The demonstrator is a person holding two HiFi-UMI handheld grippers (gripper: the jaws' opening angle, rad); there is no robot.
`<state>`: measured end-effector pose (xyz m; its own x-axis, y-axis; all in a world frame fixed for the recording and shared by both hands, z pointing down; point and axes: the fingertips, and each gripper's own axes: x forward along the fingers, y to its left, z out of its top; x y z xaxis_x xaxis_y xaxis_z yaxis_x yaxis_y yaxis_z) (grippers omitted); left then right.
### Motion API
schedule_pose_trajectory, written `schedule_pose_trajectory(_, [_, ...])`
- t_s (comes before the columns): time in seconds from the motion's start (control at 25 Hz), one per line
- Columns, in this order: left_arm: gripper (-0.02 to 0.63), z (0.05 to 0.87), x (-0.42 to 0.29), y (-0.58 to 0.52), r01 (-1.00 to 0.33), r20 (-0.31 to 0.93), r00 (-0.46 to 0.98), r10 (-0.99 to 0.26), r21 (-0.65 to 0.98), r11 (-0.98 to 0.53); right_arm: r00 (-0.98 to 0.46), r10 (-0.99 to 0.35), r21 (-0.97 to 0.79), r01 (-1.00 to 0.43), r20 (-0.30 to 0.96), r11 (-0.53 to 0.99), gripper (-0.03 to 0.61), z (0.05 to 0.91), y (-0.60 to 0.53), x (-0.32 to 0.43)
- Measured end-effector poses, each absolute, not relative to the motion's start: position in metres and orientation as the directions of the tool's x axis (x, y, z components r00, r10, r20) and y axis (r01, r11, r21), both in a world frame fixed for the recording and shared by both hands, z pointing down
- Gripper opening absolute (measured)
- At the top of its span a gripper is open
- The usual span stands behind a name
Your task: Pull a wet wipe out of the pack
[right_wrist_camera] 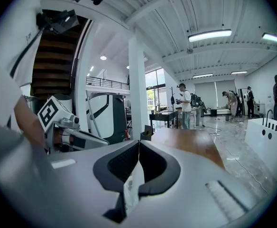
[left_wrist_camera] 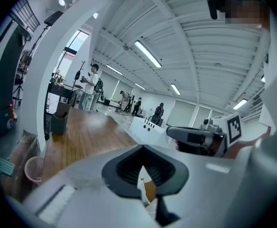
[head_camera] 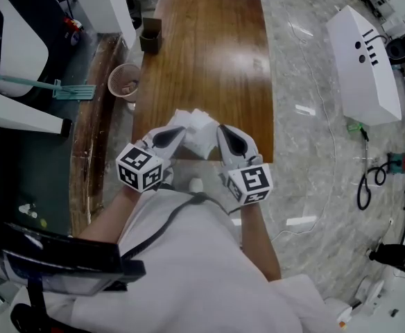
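A crumpled white wet wipe [head_camera: 197, 132] hangs between my two grippers, just above the near edge of the wooden table [head_camera: 209, 54]. My left gripper [head_camera: 179, 134] is shut on its left side, where a thin white edge [left_wrist_camera: 143, 183] shows between the closed jaws. My right gripper [head_camera: 221, 133] is shut on its right side. In the right gripper view a white sheet with faint grey marks [right_wrist_camera: 131, 184] is pinched between the pads. I cannot tell a separate pack apart from the white bundle. Each gripper shows in the other's view: the right gripper [left_wrist_camera: 195, 137] and the left gripper [right_wrist_camera: 77, 137].
A dark box [head_camera: 150, 35] stands at the table's far left corner. A pinkish bin [head_camera: 124, 82] and a teal broom [head_camera: 74, 91] are on the floor to the left. A white cabinet [head_camera: 363, 64] and cables [head_camera: 369, 182] lie to the right. People stand far off.
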<state>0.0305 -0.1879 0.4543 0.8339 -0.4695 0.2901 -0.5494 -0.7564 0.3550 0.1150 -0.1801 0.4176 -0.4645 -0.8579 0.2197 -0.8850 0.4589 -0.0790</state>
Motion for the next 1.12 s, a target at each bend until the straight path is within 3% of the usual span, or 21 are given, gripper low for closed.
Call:
schedule_pose_trajectory(0.52, [0.003, 0.41, 0.03, -0.207, -0.549, 0.21, 0.836, -0.508, 0.303, -0.779, -0.433, -0.894, -0.086, -0.901, 0.118, 0.425, 0.009, 0.379, -0.18, 0.127])
schedule_pose_trajectory(1.12, [0.003, 0.409, 0.029, -0.213, -0.557, 0.21, 0.831, -0.516, 0.305, -0.773, -0.422, -0.898, -0.079, -0.906, 0.122, 0.415, 0.009, 0.381, -0.186, 0.131])
